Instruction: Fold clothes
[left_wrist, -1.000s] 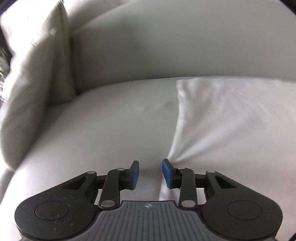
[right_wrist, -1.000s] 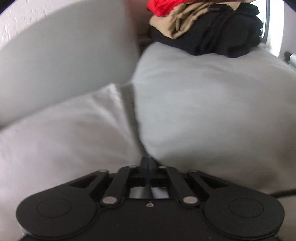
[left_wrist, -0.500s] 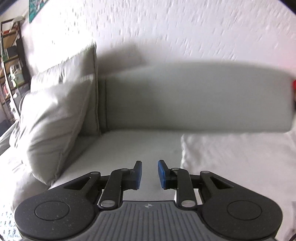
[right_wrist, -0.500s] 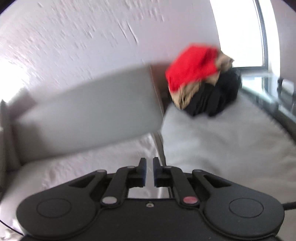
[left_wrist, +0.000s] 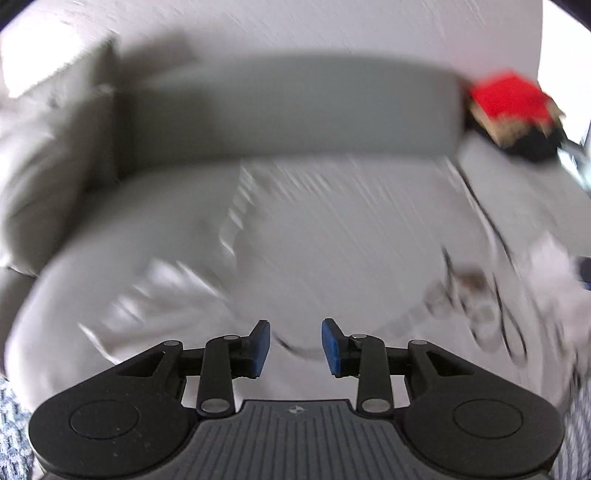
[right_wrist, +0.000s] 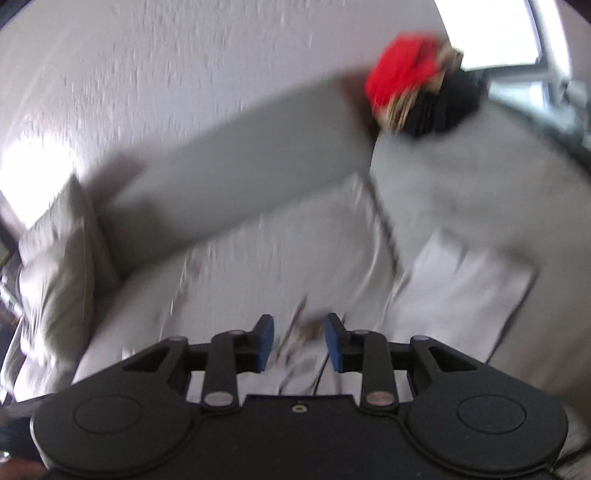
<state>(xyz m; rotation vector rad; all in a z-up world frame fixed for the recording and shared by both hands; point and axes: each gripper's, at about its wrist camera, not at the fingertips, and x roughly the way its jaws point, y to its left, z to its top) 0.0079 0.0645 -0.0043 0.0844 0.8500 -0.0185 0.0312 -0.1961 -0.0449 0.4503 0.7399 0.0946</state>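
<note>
- Two grippers show, one per view: the left gripper (left_wrist: 295, 345) and the right gripper (right_wrist: 298, 341), each with its blue pads spread wide and nothing between them.
- One white garment (left_wrist: 332, 240) lies spread on the seat directly ahead of and below the left gripper; in the right wrist view it sits ahead of the right gripper.
- Dark line markings (left_wrist: 480, 295) on the cloth lie to the right of the left gripper, and some show between the right gripper's jaws.
- One pile of clothes (right_wrist: 417, 85), red on top, tan in the middle and black below, sits far ahead and to the right of both grippers.
- One pale flat piece (right_wrist: 465, 280) lies just right of the right gripper.
- The surface is a light grey sofa (left_wrist: 295, 114) with one cushion (right_wrist: 55, 269) far to the left; a textured white wall (right_wrist: 184, 74) stands behind, and a bright window (right_wrist: 491, 33) is at upper right.
- Both views are heavily smeared by motion, so garment edges and folds cannot be told, nor what the pale piece is.
</note>
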